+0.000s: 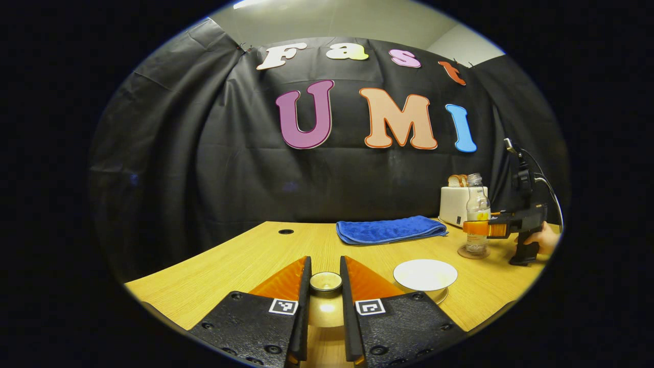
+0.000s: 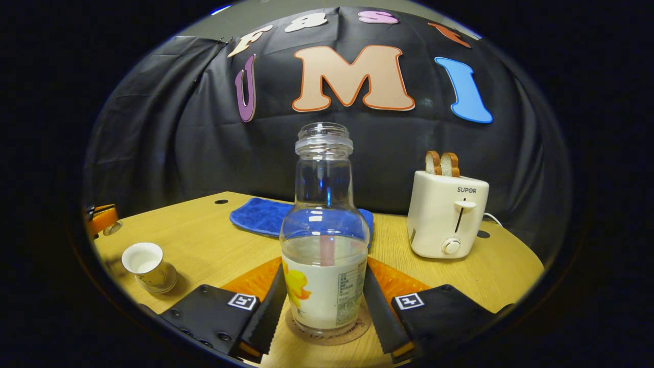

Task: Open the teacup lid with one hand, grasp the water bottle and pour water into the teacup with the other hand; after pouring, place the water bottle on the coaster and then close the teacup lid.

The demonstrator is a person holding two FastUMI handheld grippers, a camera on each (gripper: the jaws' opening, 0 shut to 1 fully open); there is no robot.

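Step in hand, by judgement: pouring is done and the bottle (image 2: 324, 240) is being set down; closing the cup comes next.

Right gripper (image 2: 324, 306): its fingers flank the bottle's labelled lower body, one on each side, at or very near the label. Whether they press or have just let go cannot be told. The bottle stands upright on the coaster (image 2: 327, 331), long axis vertical, uncapped mouth pointing straight up, water reaching roughly to the label's top edge. In the left gripper view the same bottle stands at the table's (image 1: 245, 266) far right, in front of the toaster (image 1: 453, 204).

Left gripper (image 1: 325, 286): jaws nearly together, pinching the knob of the lid (image 1: 326, 282). The lid hangs level, knob up, beside the cup (image 1: 425, 276) — not over it.

Next move, by judgement: the right jaws spread and back off without tipping the bottle; the left gripper carries the lid sideways over the cup's open rim and lowers it — keeping it level.
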